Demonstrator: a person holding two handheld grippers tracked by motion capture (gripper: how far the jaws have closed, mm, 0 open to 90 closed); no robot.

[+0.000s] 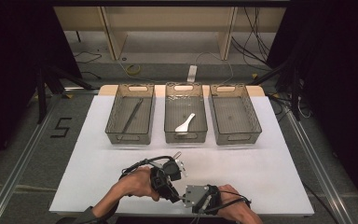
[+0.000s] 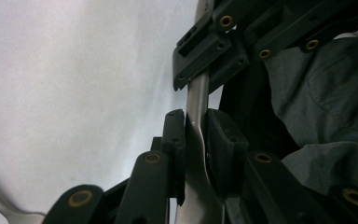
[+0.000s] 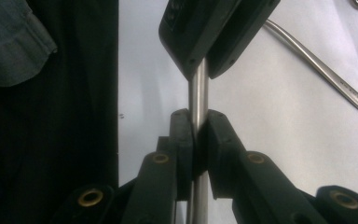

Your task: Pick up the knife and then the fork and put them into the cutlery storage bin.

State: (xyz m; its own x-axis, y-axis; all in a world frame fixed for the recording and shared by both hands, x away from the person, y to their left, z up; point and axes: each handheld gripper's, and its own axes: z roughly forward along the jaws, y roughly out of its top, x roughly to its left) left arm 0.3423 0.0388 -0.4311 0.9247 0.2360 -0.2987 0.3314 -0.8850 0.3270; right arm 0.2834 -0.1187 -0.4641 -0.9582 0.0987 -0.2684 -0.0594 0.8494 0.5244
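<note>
A slim metal utensil handle (image 3: 198, 93) is clamped between the jaws of both grippers at the near edge of the white worktop (image 1: 98, 154). In the right gripper view, the right gripper (image 3: 195, 128) is seen with its two black pads pressed against either side of the round steel shaft, and the other gripper's jaws are closed on the same shaft just beyond. In the left gripper view, the left gripper (image 2: 195, 128) is seen gripping a flatter, widening stretch of the handle (image 2: 196, 140), with the opposite gripper's jaws biting the shaft farther along it. The handle is thus held at two spots close together, running straight through both pairs of jaws. It is polished, silver-grey and narrow, round in section at one stretch and flattened at another.

In the high view, the two grippers are met nose to nose above the front of the worktop, the left gripper (image 1: 168, 179) slightly farther from the person than the right gripper (image 1: 193, 196), each carried in a hand.

A second steel utensil (image 3: 317, 63) is seen lying on the worktop beside them. Farther back, three clear bins are set in a row: the left bin (image 1: 114, 116) with a dark, slender utensil (image 1: 133, 114), the middle bin (image 1: 170, 116) with a white spoon (image 1: 185, 123), and the right bin (image 1: 254, 116).
</note>
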